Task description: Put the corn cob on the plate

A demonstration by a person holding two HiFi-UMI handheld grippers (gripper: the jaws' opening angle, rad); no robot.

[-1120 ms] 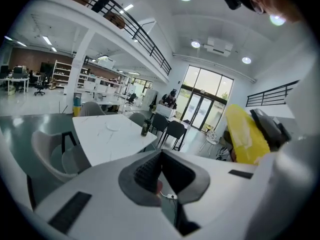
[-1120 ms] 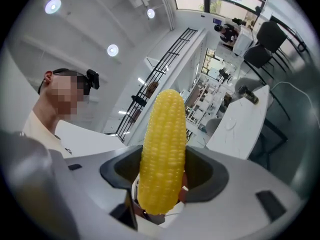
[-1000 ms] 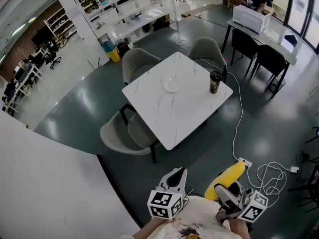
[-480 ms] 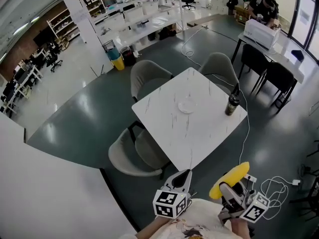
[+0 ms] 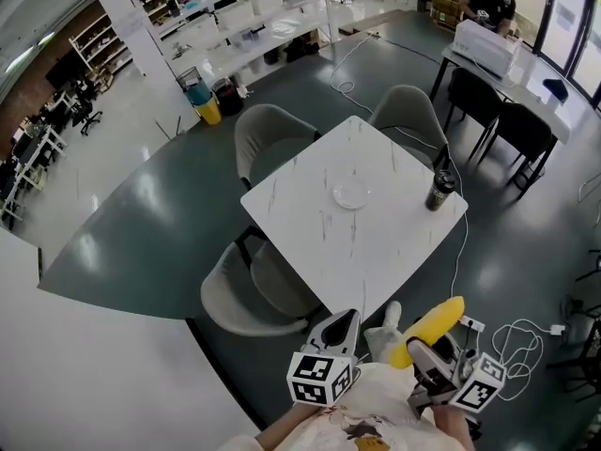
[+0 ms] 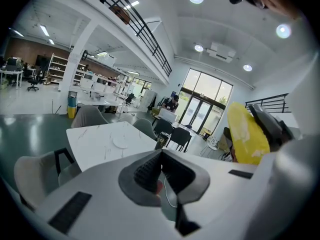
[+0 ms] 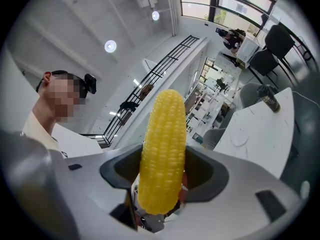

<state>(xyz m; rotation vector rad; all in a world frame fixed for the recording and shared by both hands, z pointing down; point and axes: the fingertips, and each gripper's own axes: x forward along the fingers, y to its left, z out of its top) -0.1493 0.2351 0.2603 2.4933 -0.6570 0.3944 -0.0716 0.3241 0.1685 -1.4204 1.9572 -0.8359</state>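
A yellow corn cob (image 5: pixel 428 328) stands upright in my right gripper (image 5: pixel 424 353), which is shut on its lower end. In the right gripper view the corn cob (image 7: pixel 162 151) fills the middle between the jaws of the right gripper (image 7: pixel 160 184). My left gripper (image 5: pixel 340 325) is held beside it, low in the head view, shut and holding nothing. The left gripper (image 6: pixel 160 171) also sees the corn cob (image 6: pixel 247 134) off to its right. The small white plate (image 5: pixel 349 194) lies near the middle of the white marble table (image 5: pixel 310 224), well ahead of both grippers.
A dark cup (image 5: pixel 439 189) stands near the table's right corner. Grey chairs (image 5: pixel 246 285) stand around the table. A white cable and a power strip (image 5: pixel 470 324) lie on the dark floor at the right. A light shoe (image 5: pixel 385 322) shows between the grippers.
The table has come nearer in the head view. A light shoe now shows between the grippers. The right gripper still holds the corn; the left stays shut.
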